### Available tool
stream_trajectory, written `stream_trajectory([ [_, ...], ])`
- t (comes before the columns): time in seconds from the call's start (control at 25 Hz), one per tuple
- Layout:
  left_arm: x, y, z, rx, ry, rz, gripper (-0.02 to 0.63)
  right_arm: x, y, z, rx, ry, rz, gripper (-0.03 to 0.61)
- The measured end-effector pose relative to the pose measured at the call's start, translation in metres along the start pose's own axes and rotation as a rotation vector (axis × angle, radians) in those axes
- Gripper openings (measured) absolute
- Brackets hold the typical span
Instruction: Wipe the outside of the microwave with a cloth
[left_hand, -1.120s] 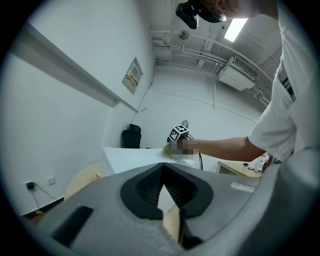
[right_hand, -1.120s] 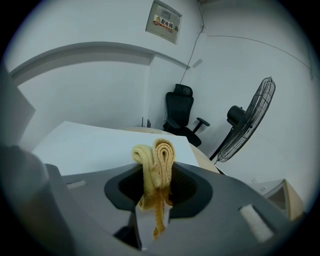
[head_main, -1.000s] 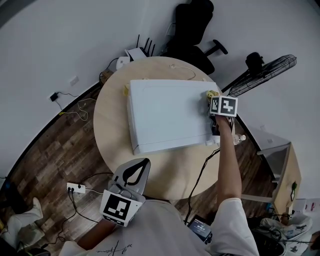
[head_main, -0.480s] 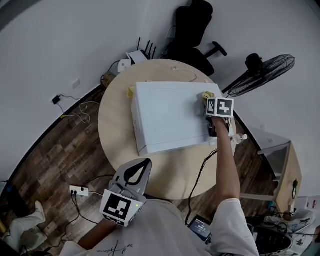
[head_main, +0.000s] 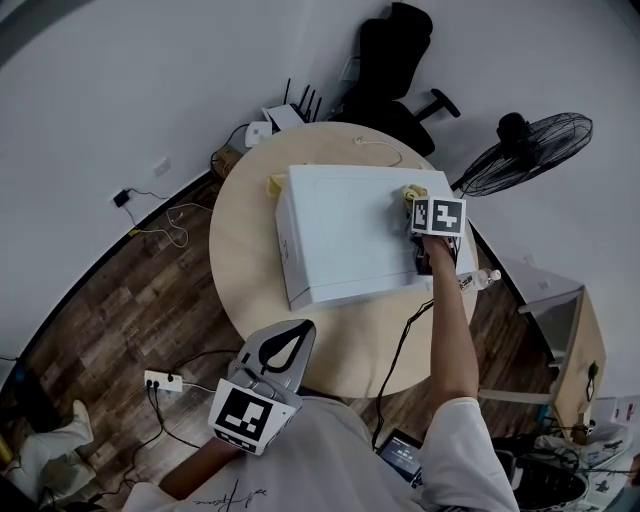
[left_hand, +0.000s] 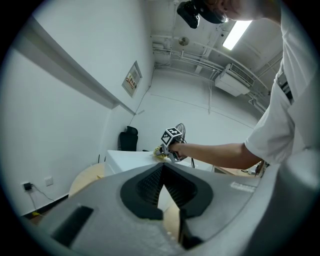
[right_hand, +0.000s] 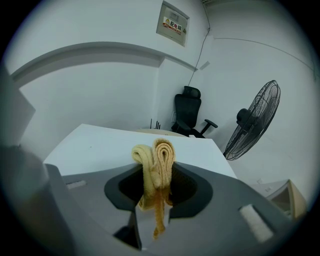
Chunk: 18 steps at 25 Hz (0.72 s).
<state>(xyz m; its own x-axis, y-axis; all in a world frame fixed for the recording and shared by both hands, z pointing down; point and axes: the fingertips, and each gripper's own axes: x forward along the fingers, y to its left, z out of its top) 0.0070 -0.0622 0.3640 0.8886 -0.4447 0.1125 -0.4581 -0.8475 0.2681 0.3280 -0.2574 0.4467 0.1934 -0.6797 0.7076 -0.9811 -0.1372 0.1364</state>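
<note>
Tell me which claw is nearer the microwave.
Right. The right claw is on top of the microwave near its right end, pinching the yellow cloth; the left claw hangs shut by the person's body.

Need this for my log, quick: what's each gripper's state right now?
Left gripper: closed, empty.
Right gripper: closed on the yellow cloth.

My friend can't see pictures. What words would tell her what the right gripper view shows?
The grey right gripper is shut on a folded yellow cloth, over the flat top of the white box-shaped microwave. Beyond stand a black office chair and a black pedestal fan against white walls.
</note>
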Motion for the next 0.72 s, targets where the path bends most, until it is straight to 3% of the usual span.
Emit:
stream_trajectory([
  [0.72, -0.037, 0.006, 0.001, -0.01, -0.021, 0.023, -0.011, -0.013, 0.087, 0.009, -0.032, -0.024, 0.092, 0.126],
])
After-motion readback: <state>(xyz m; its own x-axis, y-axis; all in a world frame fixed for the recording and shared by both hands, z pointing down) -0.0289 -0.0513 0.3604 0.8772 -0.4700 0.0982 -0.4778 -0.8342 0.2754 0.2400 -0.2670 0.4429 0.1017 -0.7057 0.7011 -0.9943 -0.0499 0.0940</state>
